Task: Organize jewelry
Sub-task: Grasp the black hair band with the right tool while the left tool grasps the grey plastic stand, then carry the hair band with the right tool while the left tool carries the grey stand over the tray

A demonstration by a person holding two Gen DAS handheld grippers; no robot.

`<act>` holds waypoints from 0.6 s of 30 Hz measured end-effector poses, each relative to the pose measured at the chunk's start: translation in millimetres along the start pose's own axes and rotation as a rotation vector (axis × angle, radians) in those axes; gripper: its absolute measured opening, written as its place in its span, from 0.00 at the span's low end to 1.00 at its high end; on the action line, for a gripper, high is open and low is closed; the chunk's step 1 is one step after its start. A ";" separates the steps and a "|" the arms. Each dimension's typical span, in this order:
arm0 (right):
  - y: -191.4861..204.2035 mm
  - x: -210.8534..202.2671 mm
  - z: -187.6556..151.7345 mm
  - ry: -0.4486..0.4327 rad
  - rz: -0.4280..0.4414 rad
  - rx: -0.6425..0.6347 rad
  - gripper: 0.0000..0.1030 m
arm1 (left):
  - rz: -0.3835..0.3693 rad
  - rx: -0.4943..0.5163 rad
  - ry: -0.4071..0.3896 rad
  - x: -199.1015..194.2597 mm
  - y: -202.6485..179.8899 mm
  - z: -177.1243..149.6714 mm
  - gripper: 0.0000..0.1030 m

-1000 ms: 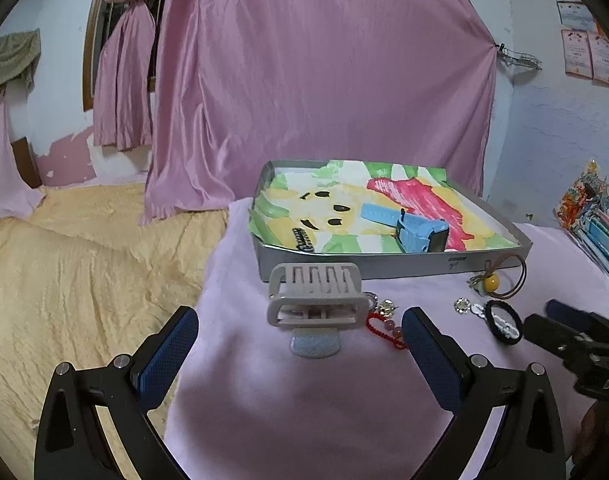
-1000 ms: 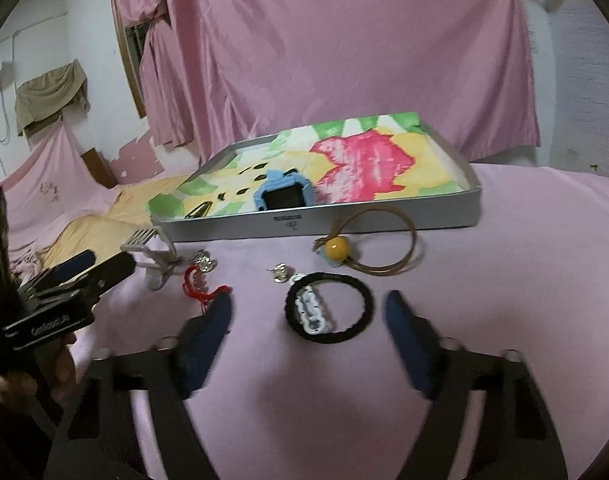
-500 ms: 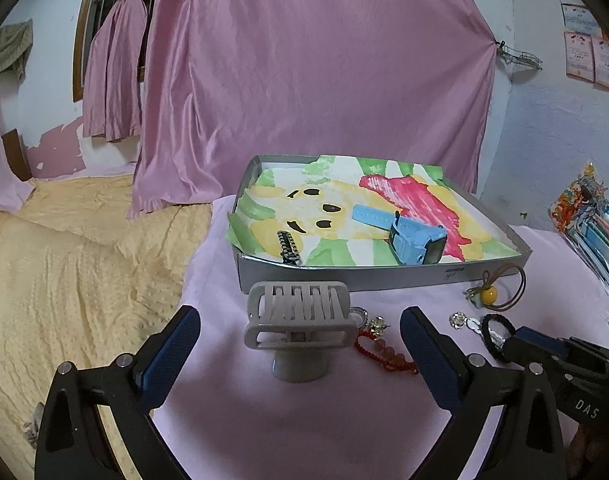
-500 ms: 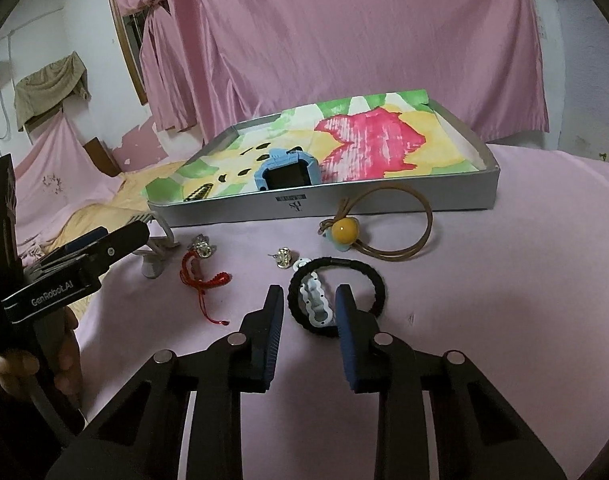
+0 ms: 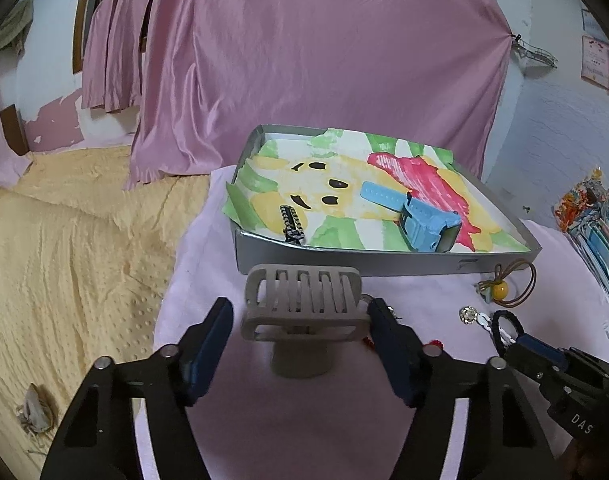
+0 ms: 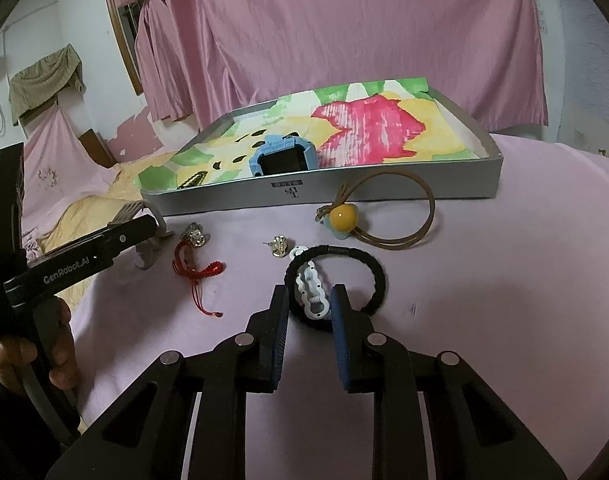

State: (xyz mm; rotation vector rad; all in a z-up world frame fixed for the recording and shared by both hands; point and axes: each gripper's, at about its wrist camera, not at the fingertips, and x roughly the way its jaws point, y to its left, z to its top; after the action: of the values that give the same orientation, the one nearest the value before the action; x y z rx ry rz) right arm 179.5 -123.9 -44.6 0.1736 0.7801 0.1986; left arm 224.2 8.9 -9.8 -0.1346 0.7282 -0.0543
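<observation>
A grey claw hair clip [image 5: 304, 300] stands on the pink cloth just in front of the silver tray [image 5: 384, 266]. My left gripper [image 5: 300, 316] has its jaws closing around the clip: the right pad touches it, the left pad is a sliver away. In the right wrist view my right gripper [image 6: 309, 294] is closing on a white hair clip [image 6: 312, 290] that lies across a black hair tie [image 6: 374, 276], and both pads press on it. The tray [image 6: 384, 192] holds a blue watch [image 6: 284, 158] and a dark barrette [image 5: 292, 224].
On the cloth lie a red cord bracelet [image 6: 196, 270], two gold earrings [image 6: 280, 245] and a brown hair tie with a yellow bead [image 6: 344, 216]. A yellow bedspread [image 5: 64, 260] drops off to the left, and coloured packets [image 5: 596, 216] stand at the right. A hand [image 6: 24, 356] holds the left gripper.
The left gripper came nearer to the grey claw clip and its jaws narrowed around it. The right jaws went from wide apart to closed on the white clip.
</observation>
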 end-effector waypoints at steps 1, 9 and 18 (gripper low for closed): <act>0.1 0.0 -0.2 0.001 0.000 -0.001 0.19 | -0.004 -0.003 0.000 -0.1 -0.1 -0.2 0.60; 0.4 -0.2 -0.7 0.004 0.002 -0.008 0.11 | -0.014 -0.005 -0.005 -2.7 -2.7 -0.8 0.60; -5.7 -10.2 -5.7 -0.007 -0.022 -0.008 0.11 | -0.049 0.013 -0.019 -15.3 -13.9 -8.6 0.59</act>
State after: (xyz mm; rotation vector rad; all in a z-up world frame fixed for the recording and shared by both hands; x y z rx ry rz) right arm 169.1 -131.4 -42.9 0.1587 0.7736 0.1804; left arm 207.0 -4.3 -4.1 -0.1404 0.7054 -0.1048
